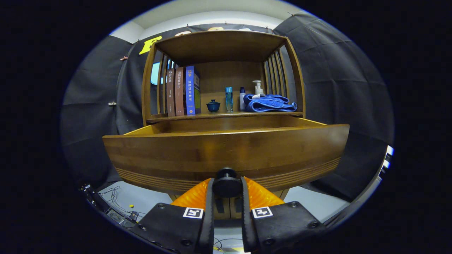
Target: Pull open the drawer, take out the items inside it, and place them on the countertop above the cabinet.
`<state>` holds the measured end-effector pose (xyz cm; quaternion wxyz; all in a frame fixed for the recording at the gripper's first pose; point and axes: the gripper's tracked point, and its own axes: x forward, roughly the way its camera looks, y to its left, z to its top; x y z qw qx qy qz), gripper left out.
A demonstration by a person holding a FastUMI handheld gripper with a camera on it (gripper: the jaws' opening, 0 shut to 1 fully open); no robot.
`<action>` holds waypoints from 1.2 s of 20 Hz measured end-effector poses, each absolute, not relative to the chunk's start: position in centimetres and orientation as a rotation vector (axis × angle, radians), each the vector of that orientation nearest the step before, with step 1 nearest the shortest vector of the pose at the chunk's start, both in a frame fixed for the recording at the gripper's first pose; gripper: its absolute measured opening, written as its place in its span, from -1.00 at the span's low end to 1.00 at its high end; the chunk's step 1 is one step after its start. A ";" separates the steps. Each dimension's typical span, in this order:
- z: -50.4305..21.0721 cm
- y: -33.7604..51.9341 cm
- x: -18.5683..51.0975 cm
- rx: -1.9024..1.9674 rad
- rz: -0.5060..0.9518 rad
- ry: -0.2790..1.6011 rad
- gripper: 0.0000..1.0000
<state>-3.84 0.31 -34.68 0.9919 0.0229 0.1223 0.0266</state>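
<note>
The drawer stands pulled out from the cabinet, and its tall wooden front rises just ahead of the fingers, hiding whatever lies inside; nothing of its contents can be made out from here, since a strip of the inner side walls alone shows above the front's top edge. The gripper is closed on the round dark knob at the lower middle of the drawer front, one finger pressed to each side of it. The knob covers the spot where it joins the wood.

Beyond and above the drawer, the countertop carries a row of things: three upright books to the left, a small dark lidded cup near the middle, a slim blue bottle beside it, then a white bottle and a pump bottle partly hidden behind a folded blue towel at the right. Slatted sides and a wooden top enclose that shelf space. Below the drawer, between the fingers, the cabinet's lower doors are mostly blocked. Loose cables lie on the floor to the left.
</note>
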 end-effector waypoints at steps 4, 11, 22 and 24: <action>-33.5 0.2 -4.7 0.059 0.026 0.223 0.19; -22.2 -3.2 -6.9 0.019 -0.068 0.123 0.97; -17.5 -2.9 4.3 -0.023 -0.209 0.550 0.96; -19.3 -2.4 7.0 0.012 -0.213 0.662 0.96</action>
